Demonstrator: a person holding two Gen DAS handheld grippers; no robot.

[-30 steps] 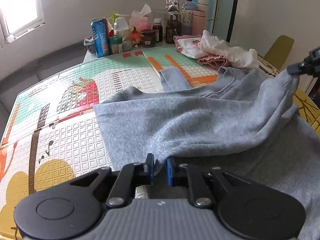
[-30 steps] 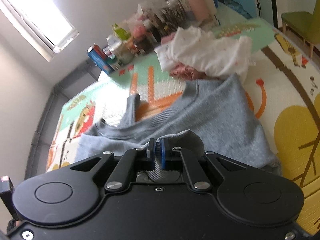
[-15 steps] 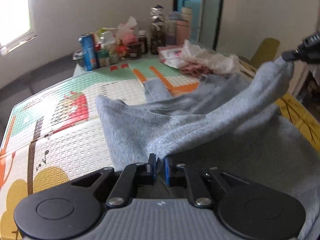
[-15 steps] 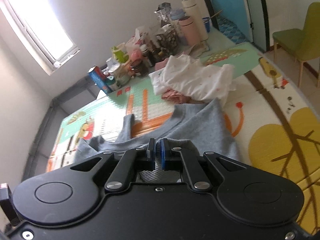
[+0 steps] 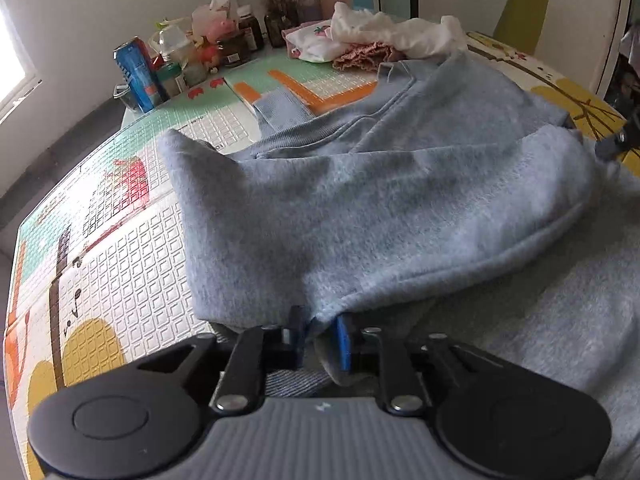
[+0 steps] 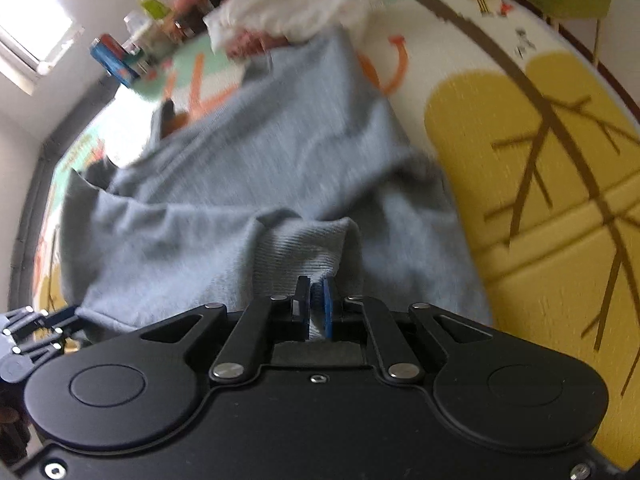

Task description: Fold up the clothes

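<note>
A grey sweatshirt lies spread over the patterned play mat, with its lower part doubled over toward the collar. My left gripper is shut on the sweatshirt's hem at the near left corner. My right gripper is shut on the ribbed hem at the right side of the grey sweatshirt. The right gripper's tip shows at the right edge of the left wrist view, low beside the fold. The left gripper appears at the lower left of the blurred right wrist view.
A pile of white and pink clothes lies beyond the collar. Bottles, a blue can and jars crowd the far end of the mat. A green chair stands past the right side. Bare yellow mat lies right of the sweatshirt.
Both grippers have carried the held hem forward and down, so the raised fold now rests lower over the sweatshirt's body. The right gripper dropped from high to near the mat.
</note>
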